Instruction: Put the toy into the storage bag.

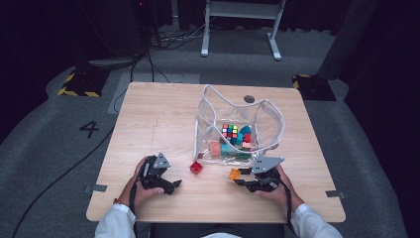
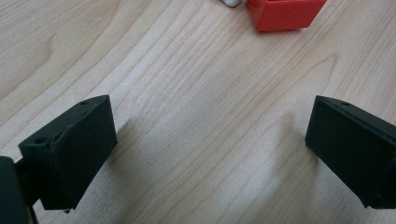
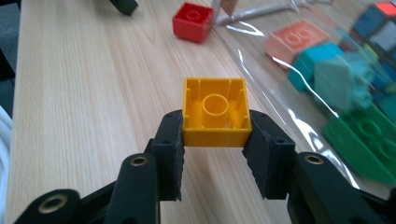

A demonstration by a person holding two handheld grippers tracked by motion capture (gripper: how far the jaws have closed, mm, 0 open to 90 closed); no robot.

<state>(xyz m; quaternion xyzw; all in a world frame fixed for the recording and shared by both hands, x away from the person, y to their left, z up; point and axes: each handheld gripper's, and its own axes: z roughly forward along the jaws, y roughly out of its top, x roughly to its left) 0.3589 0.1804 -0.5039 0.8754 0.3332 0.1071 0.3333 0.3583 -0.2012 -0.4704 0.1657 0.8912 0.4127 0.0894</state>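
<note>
- Since the right gripper [image 3: 215, 142] has its jaws closed on the lower edge of the yellow building brick [image 3: 215, 112], hollow underside facing the camera, the grip looks shallow; I would keep the squeeze steady and avoid quick wrist turns.
- The brick sits just above the wooden table [image 1: 158, 119], beside the near wall of the clear plastic bag [image 1: 270, 116], which already holds a puzzle cube [image 1: 229, 131] and other bricks.
- The likely step is dropping it into the bag: lift over the white-edged rim rather than pushing against the soft wall, then release well inside.
- The left gripper [image 2: 210, 140] stands wide and empty over bare wood, the red brick [image 2: 285, 14] just ahead; it could steady the rim or take that brick next.
</note>
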